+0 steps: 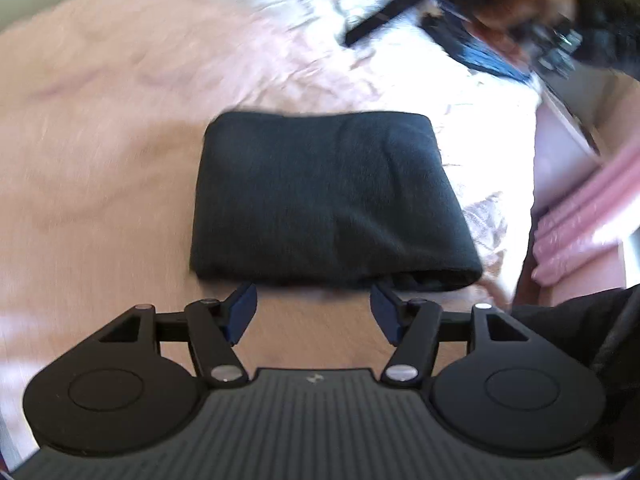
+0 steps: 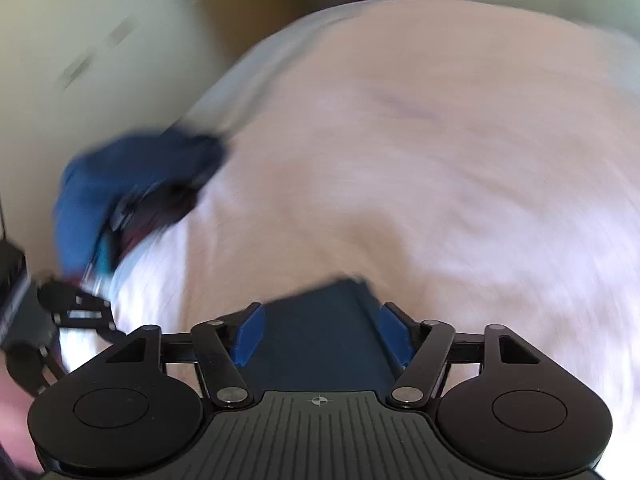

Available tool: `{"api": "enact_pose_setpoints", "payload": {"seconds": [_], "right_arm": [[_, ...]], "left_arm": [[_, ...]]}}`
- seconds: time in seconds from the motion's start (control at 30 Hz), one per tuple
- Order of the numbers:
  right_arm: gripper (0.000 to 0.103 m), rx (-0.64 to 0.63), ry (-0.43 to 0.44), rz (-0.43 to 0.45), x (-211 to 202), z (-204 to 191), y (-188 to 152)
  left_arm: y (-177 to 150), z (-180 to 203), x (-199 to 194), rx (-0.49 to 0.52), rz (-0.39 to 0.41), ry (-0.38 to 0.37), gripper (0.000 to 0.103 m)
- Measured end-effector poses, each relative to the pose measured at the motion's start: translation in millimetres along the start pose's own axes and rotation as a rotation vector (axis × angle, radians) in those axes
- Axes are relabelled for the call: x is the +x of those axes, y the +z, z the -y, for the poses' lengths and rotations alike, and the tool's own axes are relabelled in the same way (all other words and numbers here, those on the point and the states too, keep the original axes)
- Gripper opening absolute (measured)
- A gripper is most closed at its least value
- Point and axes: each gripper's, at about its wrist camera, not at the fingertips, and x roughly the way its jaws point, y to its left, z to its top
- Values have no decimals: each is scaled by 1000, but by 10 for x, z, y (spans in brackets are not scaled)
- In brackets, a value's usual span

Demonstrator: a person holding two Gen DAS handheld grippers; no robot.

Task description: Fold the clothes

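The left hand-held gripper (image 1: 314,307) stands open and empty just short of the folded dark garment (image 1: 328,196) lying flat on the pink bed (image 1: 120,120). The right hand-held gripper (image 2: 322,334) is spread wide above the garment's edge, its pads clear of the cloth.

Soft daylight — heavy motion blur, fisheye-warped edges.

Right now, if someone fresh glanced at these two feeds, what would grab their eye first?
The folded dark garment lying as a neat rectangle on the pink bedspread, just ahead of the open left gripper. In the right wrist view, the open right gripper hangs over the same dark cloth, which shows between its blue pads without being pinched. At that view's left, a blue-gloved hand blurs past.
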Motion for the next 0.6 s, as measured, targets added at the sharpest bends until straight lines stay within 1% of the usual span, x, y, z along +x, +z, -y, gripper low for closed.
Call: {"api": "enact_pose_setpoints", "payload": {"seconds": [0.07,0.1,0.13,0.2,0.23,0.33,0.4,0.43,0.5,0.6], "right_arm": [[73,177,-78,73,-247,72,-417],[80,277,-106,102,-348,79,-654],[88,376,-135,132,-449,85,-890],[91,576,-176,186,-605,92,-1355],[91,651,-166,205,-569,75,-1529],[91,802,-110,261,-321,-5,-1930],[91,903,-72,298,-156,-59,-2198],[91,930,-49,314,-62,-73,-2283],[91,933,-4,335,170,-94,-2349],[91,926,-33,310,552,-126,-2389]], "left_arm": [[64,-41,89,91,26,-3,59],[98,-62,133,135,38,-6,59],[136,-84,181,175,51,-7,60],[264,-163,330,197,70,0,60],[328,-211,407,197,76,5,60],[409,-370,640,142,57,33,60],[405,-474,826,81,18,65,60],[380,-512,886,54,5,66,63],[328,-585,1003,1,-19,69,66],[248,-631,1046,-76,-34,76,68]]}}
